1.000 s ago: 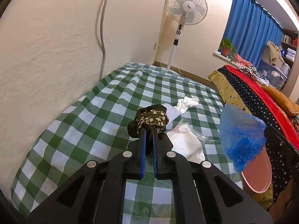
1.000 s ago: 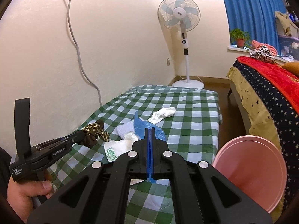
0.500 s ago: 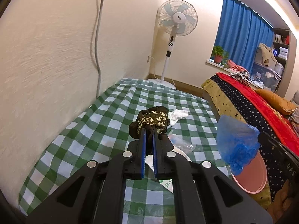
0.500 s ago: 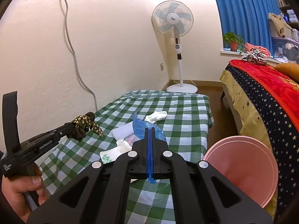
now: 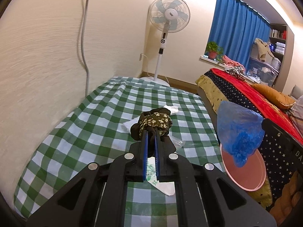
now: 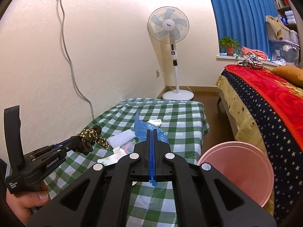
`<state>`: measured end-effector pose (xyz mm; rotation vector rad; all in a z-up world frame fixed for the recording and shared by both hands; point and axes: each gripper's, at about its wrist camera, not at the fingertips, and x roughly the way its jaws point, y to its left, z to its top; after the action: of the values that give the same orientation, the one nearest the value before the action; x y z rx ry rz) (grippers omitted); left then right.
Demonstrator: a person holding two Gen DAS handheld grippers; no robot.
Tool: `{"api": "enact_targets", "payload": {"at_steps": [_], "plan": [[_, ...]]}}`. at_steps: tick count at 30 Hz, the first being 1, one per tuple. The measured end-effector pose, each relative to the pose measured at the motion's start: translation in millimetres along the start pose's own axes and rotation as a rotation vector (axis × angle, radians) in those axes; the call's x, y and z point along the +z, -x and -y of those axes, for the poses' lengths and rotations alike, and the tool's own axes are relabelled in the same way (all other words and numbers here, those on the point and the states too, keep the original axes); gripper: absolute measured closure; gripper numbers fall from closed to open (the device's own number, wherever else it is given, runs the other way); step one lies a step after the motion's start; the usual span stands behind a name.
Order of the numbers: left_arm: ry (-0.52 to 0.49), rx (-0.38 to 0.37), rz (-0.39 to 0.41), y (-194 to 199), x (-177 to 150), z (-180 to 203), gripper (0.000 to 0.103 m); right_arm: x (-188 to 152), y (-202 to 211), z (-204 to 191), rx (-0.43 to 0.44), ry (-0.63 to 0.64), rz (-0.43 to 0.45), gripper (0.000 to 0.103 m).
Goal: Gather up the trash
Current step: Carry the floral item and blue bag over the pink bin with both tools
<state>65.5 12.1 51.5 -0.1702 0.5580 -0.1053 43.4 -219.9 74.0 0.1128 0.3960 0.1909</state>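
Observation:
My left gripper (image 5: 150,130) is shut on a dark, flower-printed wad of cloth (image 5: 154,121) and holds it in the air over the green checked table (image 5: 75,132). From the right wrist view the same left gripper (image 6: 75,141) holds the cloth wad (image 6: 90,134) at the left. My right gripper (image 6: 152,131) is shut on a crumpled blue plastic bag (image 6: 141,128), which hangs at the right of the left wrist view as a blue plastic bag (image 5: 238,130). A pink bin (image 6: 246,168) stands on the floor right of the table.
On the table lie a white tissue (image 5: 170,109), a white foam net (image 5: 130,124), a clear wrapper (image 5: 178,142) and a green-printed napkin (image 5: 161,185). A standing fan (image 5: 168,17) is beyond the table's far end. A bed with a red blanket (image 6: 265,87) runs along the right.
Both grippers have risen and moved back from the table with the cloth wad and the blue bag still held. More of the wall and fan shows now.

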Motion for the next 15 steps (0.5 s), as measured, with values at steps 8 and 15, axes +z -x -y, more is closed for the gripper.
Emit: {"api": "enact_targets", "payload": {"at_steps": [8,15], "plan": [[-0.031,-0.042,-0.004,-2,-2,19,0.097,11,11,21,-0.044,-0.035,0.001,0.103],[-0.067,-0.090,-0.010,-7,-3,43,0.097,29,23,48,-0.100,-0.066,0.013,0.103]]}}
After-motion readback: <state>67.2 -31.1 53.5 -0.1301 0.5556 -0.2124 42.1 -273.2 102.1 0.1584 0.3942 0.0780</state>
